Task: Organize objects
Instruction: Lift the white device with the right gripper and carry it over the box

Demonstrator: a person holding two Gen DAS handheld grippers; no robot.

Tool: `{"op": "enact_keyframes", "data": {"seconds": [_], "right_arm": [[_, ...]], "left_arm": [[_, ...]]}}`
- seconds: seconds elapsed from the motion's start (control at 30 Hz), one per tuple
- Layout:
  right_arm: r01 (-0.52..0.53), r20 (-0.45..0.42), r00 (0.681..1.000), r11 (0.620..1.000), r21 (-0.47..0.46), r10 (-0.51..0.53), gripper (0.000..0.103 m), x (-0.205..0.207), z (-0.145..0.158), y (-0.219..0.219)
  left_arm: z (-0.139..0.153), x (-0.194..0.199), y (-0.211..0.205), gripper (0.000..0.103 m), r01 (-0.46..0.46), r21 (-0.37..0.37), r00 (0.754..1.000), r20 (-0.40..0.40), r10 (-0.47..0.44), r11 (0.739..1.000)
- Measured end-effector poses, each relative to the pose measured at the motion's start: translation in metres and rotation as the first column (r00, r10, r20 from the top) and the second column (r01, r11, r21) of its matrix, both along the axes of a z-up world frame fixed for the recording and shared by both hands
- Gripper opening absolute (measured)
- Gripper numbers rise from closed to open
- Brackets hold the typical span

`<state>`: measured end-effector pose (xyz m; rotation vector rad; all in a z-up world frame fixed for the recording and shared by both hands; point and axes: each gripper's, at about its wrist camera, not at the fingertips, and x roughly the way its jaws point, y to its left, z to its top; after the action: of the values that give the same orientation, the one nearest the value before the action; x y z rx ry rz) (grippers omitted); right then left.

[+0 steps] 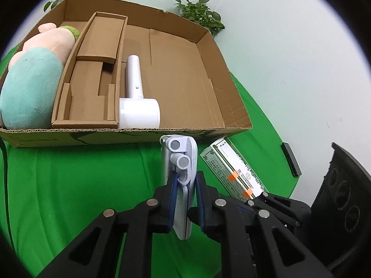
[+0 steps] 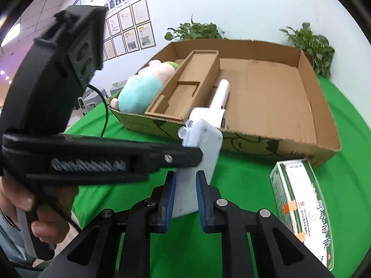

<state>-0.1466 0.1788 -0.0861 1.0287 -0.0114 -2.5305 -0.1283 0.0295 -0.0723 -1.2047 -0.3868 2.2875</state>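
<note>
My left gripper (image 1: pixel 184 180) is shut on a white folded lamp-like device (image 1: pixel 182 162) and holds it above the green cloth, in front of the cardboard box (image 1: pixel 129 133). The right wrist view shows the same device (image 2: pixel 204 143) held by the left gripper's black fingers (image 2: pixel 180 156). My right gripper (image 2: pixel 184 180) straddles the device's lower end with its blue pads a little apart from it, open. In the box lie a plush toy (image 1: pixel 34 78), a white hair dryer (image 1: pixel 139 106) and a cardboard insert (image 1: pixel 92 74).
A green-and-white medicine box (image 1: pixel 231 169) lies on the green cloth right of the grippers; it also shows in the right wrist view (image 2: pixel 303 206). A black bar (image 1: pixel 291 159) lies near the table's right edge. Potted plants (image 1: pixel 199 11) stand behind the box.
</note>
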Motion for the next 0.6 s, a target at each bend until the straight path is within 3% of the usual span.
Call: {"op": "enact_keyframes", "data": {"seconds": [0.07,0.1,0.13,0.37,0.47,0.53,0.6], "right_arm": [[0.015,0.023,1.0,1.0,-0.027,-0.015,0.037,0.0,-0.005,0.004],[0.019,0.033,0.999,0.999,-0.038,-0.017,0.055,0.001,-0.009,0.006],[0.022,0.046,0.999,0.998,-0.062,-0.019,0.066,0.001,-0.012,0.009],[-0.034,0.18,0.981,0.983,-0.181,0.067,0.067,-0.029,-0.04,0.012],[-0.079,0.205,0.97,0.97,-0.228,0.128,0.064,-0.039,-0.048,0.006],[-0.081,0.216,0.968,0.974,-0.213,0.128,0.056,-0.045,-0.053,0.002],[-0.088,0.221,0.966,0.971,-0.22,0.137,0.055,-0.047,-0.056,0.0]], "left_arm": [[-0.001,-0.002,0.001,0.014,-0.001,0.004,1.0,0.003,0.001,1.0],[-0.002,-0.002,0.0,0.014,-0.003,0.005,1.0,0.004,0.003,1.0],[-0.001,-0.002,-0.002,0.014,-0.006,0.005,1.0,0.006,0.006,1.0],[0.003,0.0,-0.012,0.014,0.001,0.014,1.0,0.001,-0.001,1.0],[0.003,0.0,-0.017,0.014,-0.008,0.012,1.0,0.0,0.008,1.0],[0.003,0.001,-0.021,0.014,-0.013,0.019,1.0,0.004,0.013,1.0],[0.003,0.002,-0.024,0.014,-0.014,0.025,1.0,0.005,0.014,1.0]]}}
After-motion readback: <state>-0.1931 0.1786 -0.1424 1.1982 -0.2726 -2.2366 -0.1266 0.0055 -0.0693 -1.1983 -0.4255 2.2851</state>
